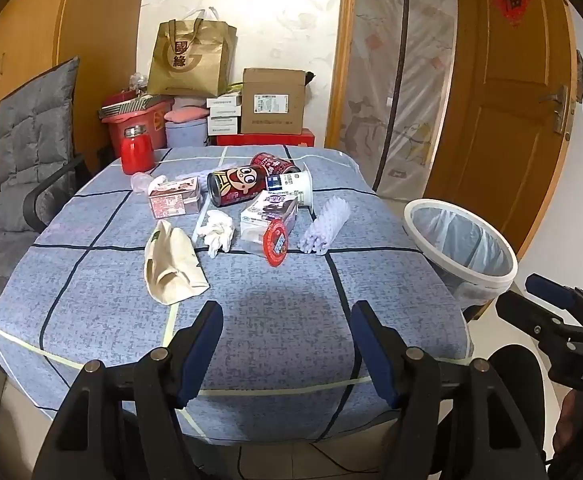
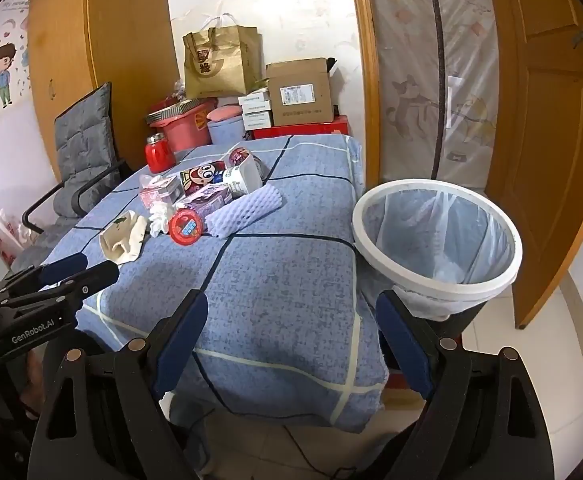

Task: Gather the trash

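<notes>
Behind the blue checked tablecloth (image 1: 275, 320) stand a red jar (image 1: 136, 153), a grey padded chair (image 1: 31, 140), a gold paper bag (image 1: 191, 60), a cardboard box (image 1: 273, 101) and a wooden door (image 1: 523, 120)

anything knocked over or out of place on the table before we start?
Yes. The cartoon can lies on its side, as do the second red can behind it and the white cup. The crumpled tissue sits loose among them. The red jar stands upright. The bin leans tilted against the table's edge.
</notes>
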Demonstrator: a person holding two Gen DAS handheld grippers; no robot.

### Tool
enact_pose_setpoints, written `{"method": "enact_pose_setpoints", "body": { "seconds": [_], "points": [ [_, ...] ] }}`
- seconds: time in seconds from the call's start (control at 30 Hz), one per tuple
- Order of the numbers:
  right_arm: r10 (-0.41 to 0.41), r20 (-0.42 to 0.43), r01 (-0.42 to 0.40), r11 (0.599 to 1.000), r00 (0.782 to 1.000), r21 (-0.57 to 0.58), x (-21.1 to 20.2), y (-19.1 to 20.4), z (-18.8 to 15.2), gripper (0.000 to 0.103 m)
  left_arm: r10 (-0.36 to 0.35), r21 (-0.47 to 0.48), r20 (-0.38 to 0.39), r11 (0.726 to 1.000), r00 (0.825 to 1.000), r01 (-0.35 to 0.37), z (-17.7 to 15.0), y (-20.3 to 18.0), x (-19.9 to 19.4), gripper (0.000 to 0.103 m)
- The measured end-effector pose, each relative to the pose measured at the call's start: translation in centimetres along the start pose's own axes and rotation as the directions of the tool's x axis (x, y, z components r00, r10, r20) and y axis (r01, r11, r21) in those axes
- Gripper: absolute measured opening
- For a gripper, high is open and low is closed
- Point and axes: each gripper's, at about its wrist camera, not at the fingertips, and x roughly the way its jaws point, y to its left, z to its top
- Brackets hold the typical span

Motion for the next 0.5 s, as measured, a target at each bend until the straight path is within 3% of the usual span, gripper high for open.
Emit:
{"method": "enact_pose_setpoints", "body": {
  "seconds": [0.5],
  "points": [
    [0.000, 0.005, 0.000, 1.000, 1.000, 0.002, 0.06, -0.37, -0.21, 0.087, -0.009, -0.003, -0.002, 1.000, 1.000, 0.009, 0.22, -0.20, -0.03, 0.066]
  ]
}}
